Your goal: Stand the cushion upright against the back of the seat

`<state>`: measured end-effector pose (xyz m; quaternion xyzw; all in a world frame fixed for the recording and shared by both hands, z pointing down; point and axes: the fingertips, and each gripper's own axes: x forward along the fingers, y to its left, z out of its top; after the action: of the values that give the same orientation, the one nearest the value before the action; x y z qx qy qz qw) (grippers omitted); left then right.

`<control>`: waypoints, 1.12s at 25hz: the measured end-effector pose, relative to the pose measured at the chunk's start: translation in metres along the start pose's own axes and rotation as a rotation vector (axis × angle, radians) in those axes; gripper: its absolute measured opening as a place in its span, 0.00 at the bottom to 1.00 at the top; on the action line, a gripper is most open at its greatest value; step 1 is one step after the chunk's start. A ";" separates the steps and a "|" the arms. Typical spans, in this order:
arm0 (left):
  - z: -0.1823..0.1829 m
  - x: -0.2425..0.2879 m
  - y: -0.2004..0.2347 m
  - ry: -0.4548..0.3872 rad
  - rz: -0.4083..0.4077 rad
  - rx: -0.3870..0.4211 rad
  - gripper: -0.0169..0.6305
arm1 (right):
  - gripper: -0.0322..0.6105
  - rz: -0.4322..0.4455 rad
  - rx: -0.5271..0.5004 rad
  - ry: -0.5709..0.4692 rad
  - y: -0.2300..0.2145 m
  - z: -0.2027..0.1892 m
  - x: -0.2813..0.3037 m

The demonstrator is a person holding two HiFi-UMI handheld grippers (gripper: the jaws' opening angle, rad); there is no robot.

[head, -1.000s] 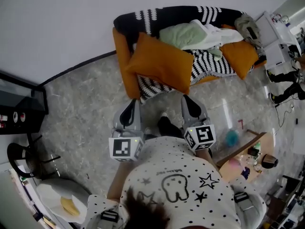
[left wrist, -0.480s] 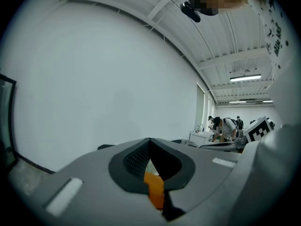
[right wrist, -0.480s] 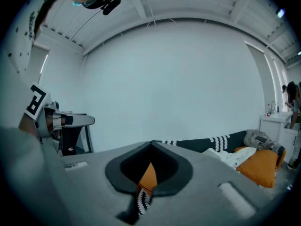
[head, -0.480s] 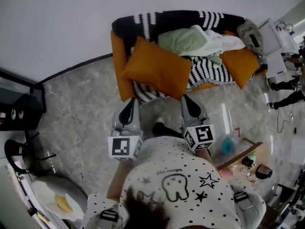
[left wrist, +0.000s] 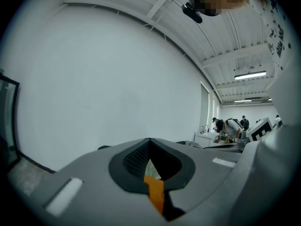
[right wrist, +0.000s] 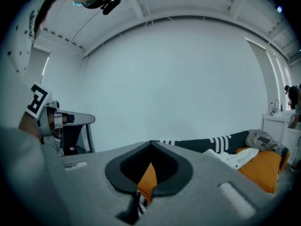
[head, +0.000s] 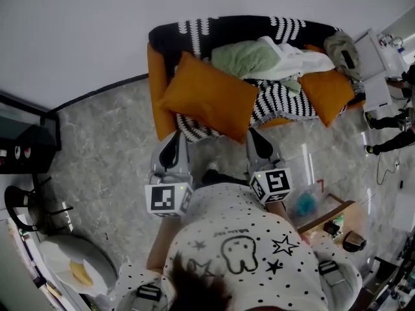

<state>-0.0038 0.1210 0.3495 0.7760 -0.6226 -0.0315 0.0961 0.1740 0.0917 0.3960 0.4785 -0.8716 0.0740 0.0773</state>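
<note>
The left gripper (head: 172,149) and right gripper (head: 258,141), both clenched on nothing, hover just before the sofa (head: 170,34); the cushion (head: 209,99) lies slanted at its left end.

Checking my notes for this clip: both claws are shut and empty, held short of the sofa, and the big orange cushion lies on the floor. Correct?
Not the floor: the head view shows the big orange cushion lying on the sofa, at its left end. The rest holds: the left claw and right claw are shut and empty, short of the sofa.
</note>
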 end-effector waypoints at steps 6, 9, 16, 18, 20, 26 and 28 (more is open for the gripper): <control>0.000 0.012 -0.013 -0.013 0.009 -0.015 0.02 | 0.05 0.012 -0.002 0.008 -0.017 -0.001 0.006; -0.002 0.016 -0.012 -0.010 0.016 -0.014 0.02 | 0.05 0.025 0.002 0.009 -0.019 -0.001 0.009; 0.003 0.031 -0.001 0.009 0.035 -0.049 0.02 | 0.05 0.029 0.010 0.032 -0.021 -0.004 0.025; 0.002 0.039 0.001 0.011 0.022 -0.058 0.02 | 0.05 0.017 0.016 0.034 -0.026 -0.003 0.031; 0.002 0.047 0.005 0.014 0.010 -0.059 0.02 | 0.05 0.005 0.021 0.036 -0.030 -0.001 0.039; 0.013 0.073 0.026 0.018 -0.012 -0.041 0.02 | 0.05 -0.015 0.023 0.033 -0.029 0.014 0.067; 0.017 0.081 0.033 0.019 -0.020 -0.039 0.02 | 0.05 -0.025 0.024 0.033 -0.028 0.018 0.075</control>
<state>-0.0206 0.0335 0.3451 0.7803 -0.6133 -0.0373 0.1169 0.1573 0.0115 0.3956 0.4888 -0.8632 0.0915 0.0867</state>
